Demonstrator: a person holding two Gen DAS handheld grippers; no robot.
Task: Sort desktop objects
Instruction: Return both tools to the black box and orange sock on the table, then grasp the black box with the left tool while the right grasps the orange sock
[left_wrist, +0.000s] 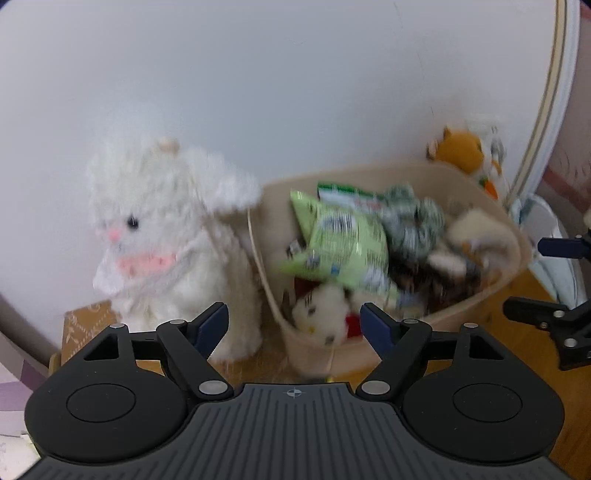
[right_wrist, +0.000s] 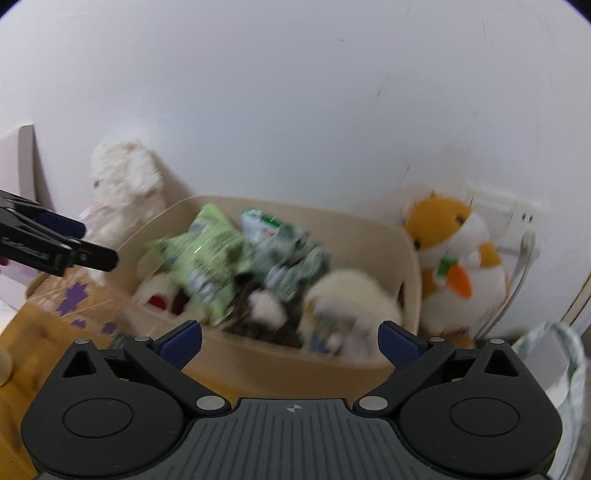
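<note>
Both your tongs stand spread wide with nothing between the pads. The left gripper (left_wrist: 293, 325) points down at the near end of the beige bin (left_wrist: 513, 236), and the right gripper (right_wrist: 290, 341) faces the same bin's (right_wrist: 412, 243) near wall from its other side, so either can reach into the load.

The bin serves as the collecting place. A green snack bag (left_wrist: 332, 236) lies on top just ahead of the left tongs, with a small white plush (left_wrist: 325, 314) low between their tips and a patterned bundle (left_wrist: 410, 218) behind.

The white rabbit plush (left_wrist: 162, 229) sits upright against the wall, just left of the left tongs and touching the bin. The orange hamster plush (right_wrist: 454, 254) stands beyond the right tongs, just outside the bin. I judge these two unsorted.
</note>
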